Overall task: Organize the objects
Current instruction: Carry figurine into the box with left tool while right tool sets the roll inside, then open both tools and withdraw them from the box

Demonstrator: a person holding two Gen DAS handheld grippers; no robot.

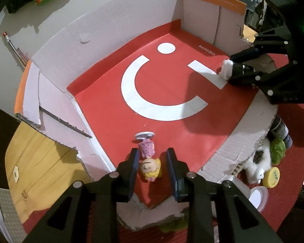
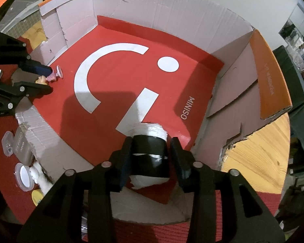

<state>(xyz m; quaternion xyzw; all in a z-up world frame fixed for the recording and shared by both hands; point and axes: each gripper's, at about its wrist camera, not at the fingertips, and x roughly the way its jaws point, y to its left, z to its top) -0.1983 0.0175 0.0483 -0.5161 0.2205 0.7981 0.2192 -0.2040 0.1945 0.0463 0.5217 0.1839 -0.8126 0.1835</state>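
A round light-wood table (image 1: 40,162) is carrying a red woven mat (image 2: 2,137) and, on that, a low white cardboard box (image 1: 103,24) with torn walls and orange-edged flaps, its floor lined with a red sheet (image 1: 172,125) printed with a white smiley mark and the word MINISO

The left gripper (image 1: 152,162) is pointing steeply down into the near edge of the box, its blue-padded fingers (image 1: 134,168) standing apart on either side of a small doll figurine (image 1: 149,158) with yellow hair and a pink dotted dress on a round white base. The figurine is lying on its side on the red sheet, head toward the gripper, with a visible gap to each pad, so nothing is pinching it

The right gripper (image 2: 150,154) is hovering over the opposite side of the box, its fingers spread around a white roll wrapped in black tape (image 2: 150,154). The roll is lying on the red sheet at the stroke of the smiley mark; whether the pads are still touching its sides is hard to tell, though a slim gap is showing on the right

There is one figurine and one roll inside the box. Outside it on the mat are lying a white plush toy (image 1: 257,168), a yellow lid (image 1: 271,177), a green fuzzy item (image 1: 277,149), a round clear container (image 2: 24,176) and a grey case (image 2: 22,147)
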